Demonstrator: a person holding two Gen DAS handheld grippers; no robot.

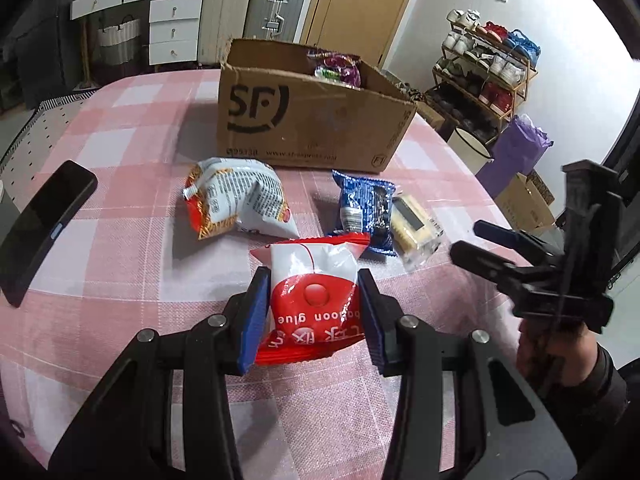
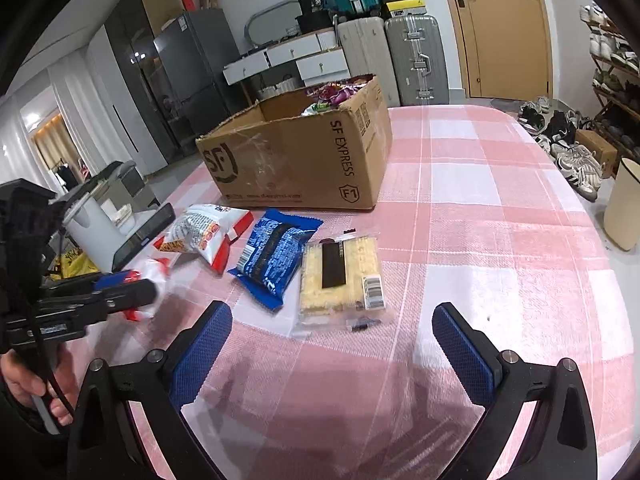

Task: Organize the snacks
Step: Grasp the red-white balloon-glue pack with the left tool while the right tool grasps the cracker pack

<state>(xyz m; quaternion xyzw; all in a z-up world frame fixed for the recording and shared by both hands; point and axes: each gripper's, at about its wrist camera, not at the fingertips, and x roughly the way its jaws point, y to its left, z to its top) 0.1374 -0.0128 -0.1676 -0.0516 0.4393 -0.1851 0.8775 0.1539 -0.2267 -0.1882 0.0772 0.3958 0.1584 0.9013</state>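
Observation:
My left gripper (image 1: 312, 312) is shut on a red and white snack packet (image 1: 314, 292), its blue pads pressing both sides; the packet also shows in the right wrist view (image 2: 154, 276). On the pink checked cloth lie a white and red chip bag (image 1: 240, 204), a blue biscuit packet (image 1: 366, 210) and a clear pack of yellow crackers (image 1: 414, 228). An open SF cardboard box (image 1: 304, 120) behind them holds a purple snack bag (image 1: 336, 66). My right gripper (image 2: 332, 344) is open and empty, just in front of the crackers (image 2: 340, 276).
A black phone (image 1: 40, 228) lies at the table's left edge. A white cup (image 2: 90, 232) stands past the phone. A cream bin (image 2: 624, 204), a shoe rack (image 1: 488, 76) and suitcases (image 1: 272, 8) stand off the table.

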